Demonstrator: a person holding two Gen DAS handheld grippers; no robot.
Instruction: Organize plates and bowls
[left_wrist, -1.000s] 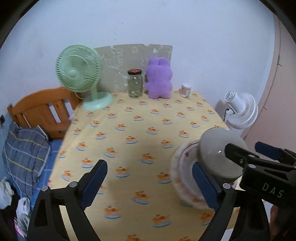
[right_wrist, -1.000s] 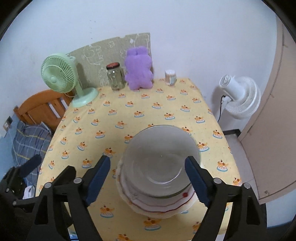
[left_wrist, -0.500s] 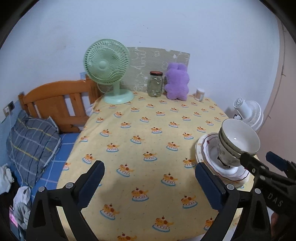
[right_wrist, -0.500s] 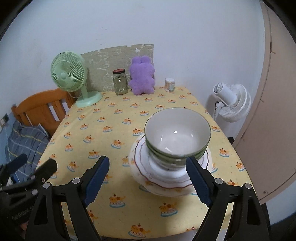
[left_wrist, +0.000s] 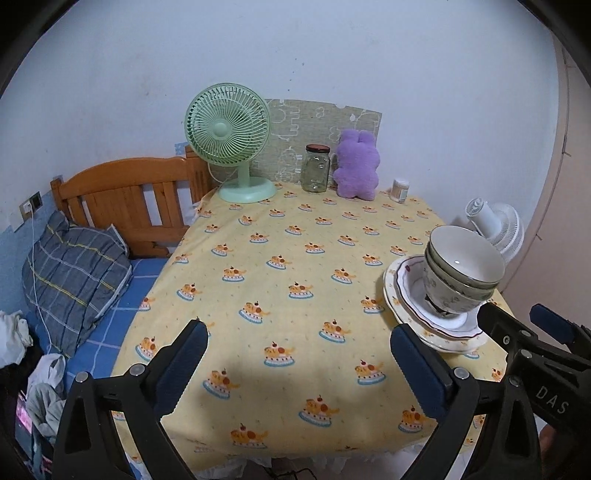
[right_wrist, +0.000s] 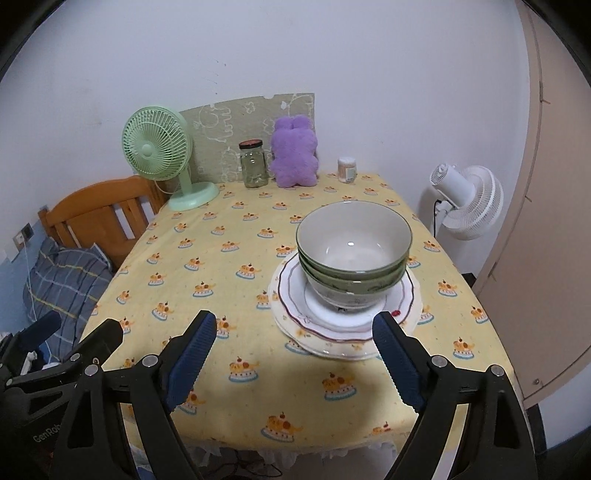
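A stack of green-rimmed bowls (right_wrist: 352, 254) stands nested on a stack of white plates (right_wrist: 295, 314) with dark scalloped rims, at the right side of the yellow tablecloth. The bowls (left_wrist: 461, 271) and plates (left_wrist: 402, 295) also show at the right in the left wrist view. My right gripper (right_wrist: 293, 354) is open and empty, held back over the table's front edge, short of the plates. My left gripper (left_wrist: 299, 363) is open and empty over the front of the table, left of the stack. The right gripper's body (left_wrist: 535, 350) shows at the right in the left wrist view.
At the back of the table stand a green fan (right_wrist: 162, 155), a glass jar (right_wrist: 253, 164), a purple plush toy (right_wrist: 293, 153) and a small white container (right_wrist: 347, 170). A wooden bed headboard (left_wrist: 129, 199) and pillow (left_wrist: 74, 269) lie to the left. A white floor fan (right_wrist: 467, 199) stands to the right.
Both grippers have pulled back and away from the stack toward the table's front edge. The bowls now sit alone on the plates, farther from both cameras.
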